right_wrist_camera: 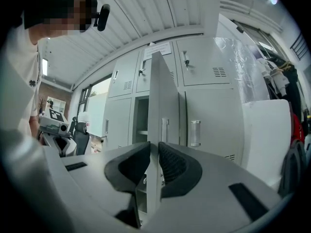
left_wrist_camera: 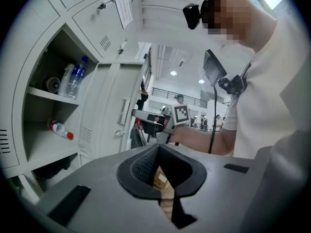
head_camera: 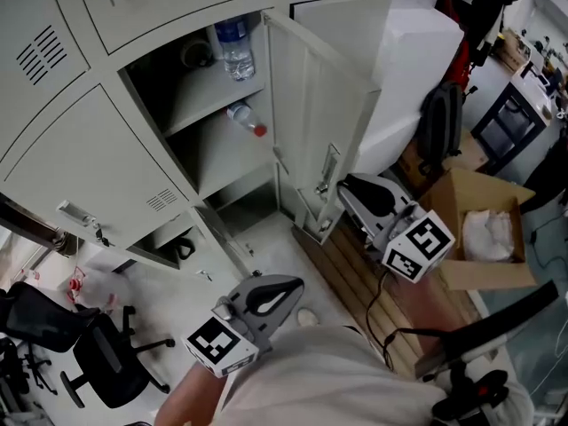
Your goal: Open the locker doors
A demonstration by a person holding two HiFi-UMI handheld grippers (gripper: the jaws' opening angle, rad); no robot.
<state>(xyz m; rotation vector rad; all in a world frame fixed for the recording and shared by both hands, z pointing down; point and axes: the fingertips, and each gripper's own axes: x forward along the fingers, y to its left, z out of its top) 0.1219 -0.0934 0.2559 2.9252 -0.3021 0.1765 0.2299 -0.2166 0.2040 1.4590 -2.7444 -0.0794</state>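
One locker door (head_camera: 311, 105) stands swung wide, its free edge pinched in the right tongs (right_wrist_camera: 154, 147). The neighbouring doors (head_camera: 98, 162) are still shut and likely come next. The left tongs (left_wrist_camera: 158, 147) are pressed together, empty.

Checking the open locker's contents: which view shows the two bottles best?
The head view: the upright bottle and the lying bottle both show clearly. The left gripper view has them at its warped left edge; the right gripper view shows neither.
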